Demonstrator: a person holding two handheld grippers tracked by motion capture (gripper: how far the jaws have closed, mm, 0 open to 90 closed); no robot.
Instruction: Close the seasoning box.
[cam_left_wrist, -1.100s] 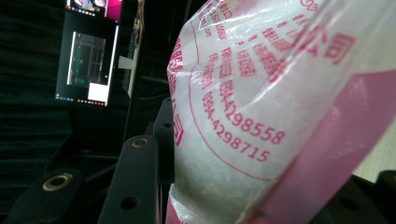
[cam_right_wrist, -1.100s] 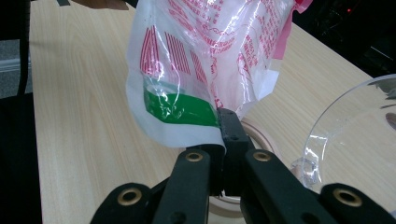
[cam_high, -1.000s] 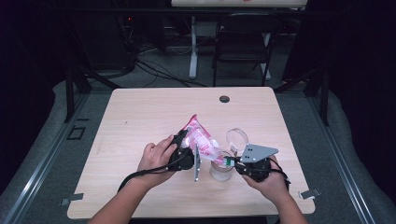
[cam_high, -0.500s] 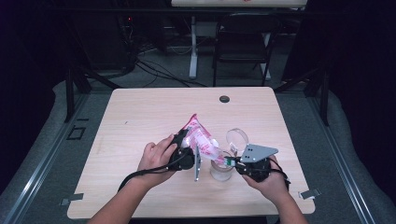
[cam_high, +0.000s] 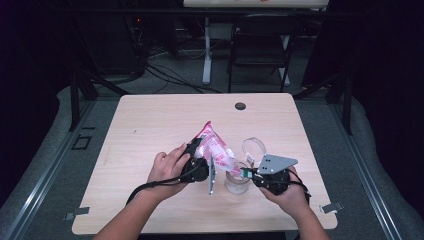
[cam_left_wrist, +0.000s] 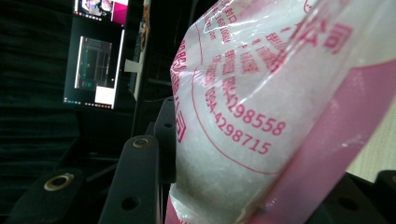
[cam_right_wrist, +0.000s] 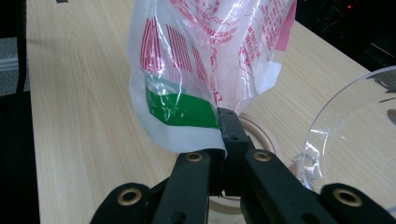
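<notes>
While the earlier high views and this one match almost line for line, I read that as a hold: both of my hands have stayed put and the bag has not tipped further, so the pour is paused or only creeping along, in my judgement.

Largest first: the pale wooden table (cam_high: 150, 150) carries everything, with a small dark round grommet (cam_high: 240, 106) near its far edge.

Above the near middle hangs the clear plastic bag with pink and red printing (cam_high: 215, 147), tilted with its pink sealed end up and away from me and its lower corner pointing down at the small clear glass jar (cam_high: 236, 183). Through the left gripper view I see the bag (cam_left_wrist: 261, 116) packed with a white grainy filling, sugar or salt by the look of it. I cannot make out how much has reached the jar.

My left gripper (cam_high: 200, 165) is pinching the bag's body between its jaws. My right gripper (cam_high: 248, 173) has its jaws pressed together on the bag's white and green lower corner (cam_right_wrist: 182, 109), steering it over the jar's mouth (cam_right_wrist: 254, 135).

Just beyond the jar lies a clear round lid (cam_high: 254, 147), off and resting on the table.
</notes>
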